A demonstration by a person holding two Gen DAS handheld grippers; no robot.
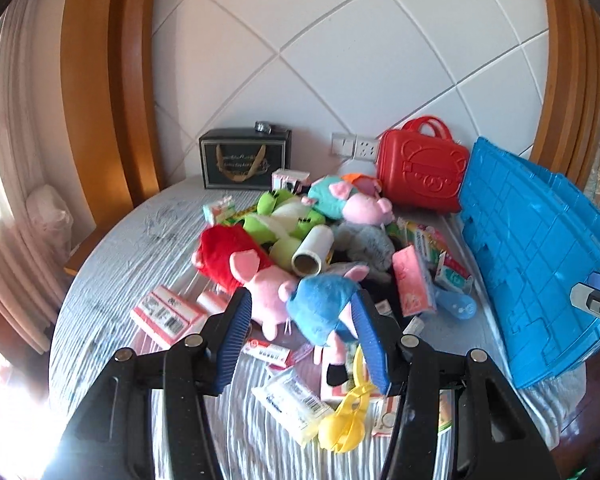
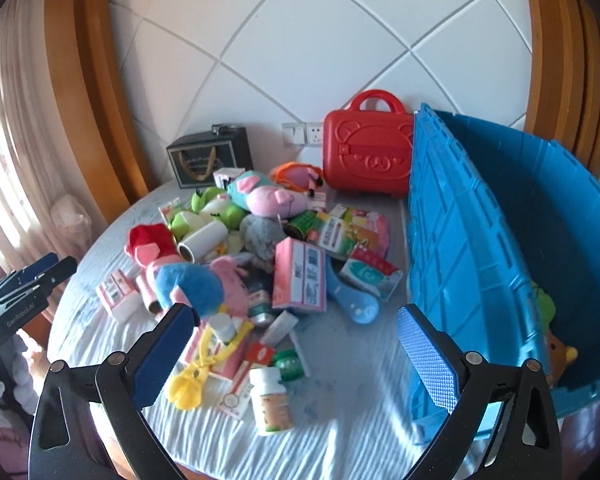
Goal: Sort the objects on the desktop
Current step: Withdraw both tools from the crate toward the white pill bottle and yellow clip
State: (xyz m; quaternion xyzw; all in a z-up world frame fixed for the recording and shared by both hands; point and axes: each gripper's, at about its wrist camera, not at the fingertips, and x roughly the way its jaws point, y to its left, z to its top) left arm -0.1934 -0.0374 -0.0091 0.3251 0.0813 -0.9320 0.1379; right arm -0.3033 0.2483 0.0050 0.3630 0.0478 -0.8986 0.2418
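Observation:
A heap of soft toys and packets lies on a round table with a pale blue cloth (image 2: pixel 340 420). It holds a blue plush pig (image 1: pixel 320 304) (image 2: pixel 188 284), a red and pink plush (image 1: pixel 228 256), a green frog (image 1: pixel 284 216), a lint roll (image 1: pixel 312 252), pink boxes (image 2: pixel 300 276) and a white pill bottle (image 2: pixel 270 400). My left gripper (image 1: pixel 300 300) hovers open over the near side of the heap, the blue pig seen between its fingers but untouched. My right gripper (image 2: pixel 296 314) stands wide open and empty above the cloth beside the blue crate (image 2: pixel 460 240).
The blue crate on the right holds a couple of plush toys (image 2: pixel 556 344). A red toy suitcase (image 2: pixel 366 152) and a black gift box (image 2: pixel 210 156) stand at the back by the wall sockets (image 2: pixel 302 133). Wooden frames and curtains flank the table.

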